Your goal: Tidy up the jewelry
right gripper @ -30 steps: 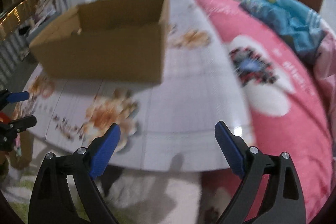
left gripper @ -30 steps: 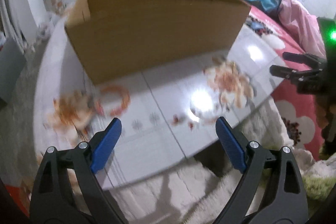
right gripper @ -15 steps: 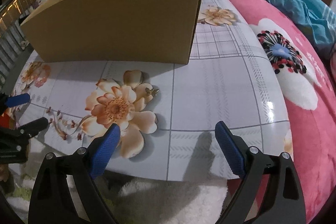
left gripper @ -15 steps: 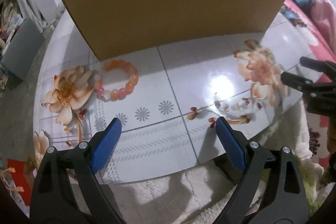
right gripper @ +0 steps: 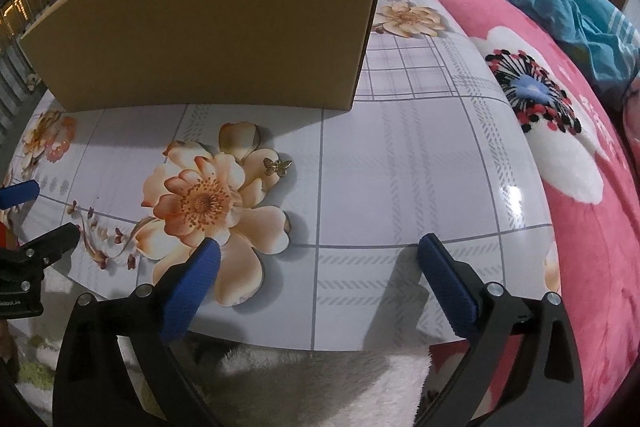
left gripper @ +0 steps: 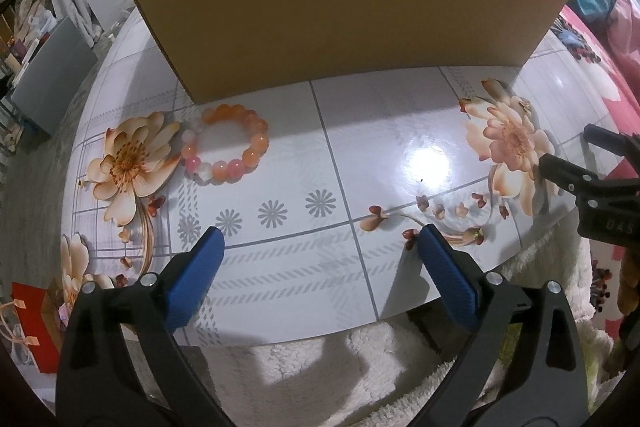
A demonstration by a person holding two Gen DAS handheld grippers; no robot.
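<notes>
Claws first, at the bottom of each frame: the left claw and the right claw both hang spread wide over the near edge of the glossy floral-printed worktop, their blue-padded fingers gripping nothing and touching nothing.

Beyond the left claw, toward the middle left of its frame, a bracelet of round orange, pink and white beads lies flat, just beside the near corner of the box. It looks light and hard-beaded, probably strung on elastic, so it should flex; the smooth beads may slip on the shiny surface, and pinching across one side of the loop seems safest.

Beyond the right claw, centre of its frame, a tiny gold metal butterfly charm rests on a printed flower. Thin, flat and light, it likely needs a low pinch across the wings.

Farthest, a large open brown cardboard box fills the upper frame.
</notes>
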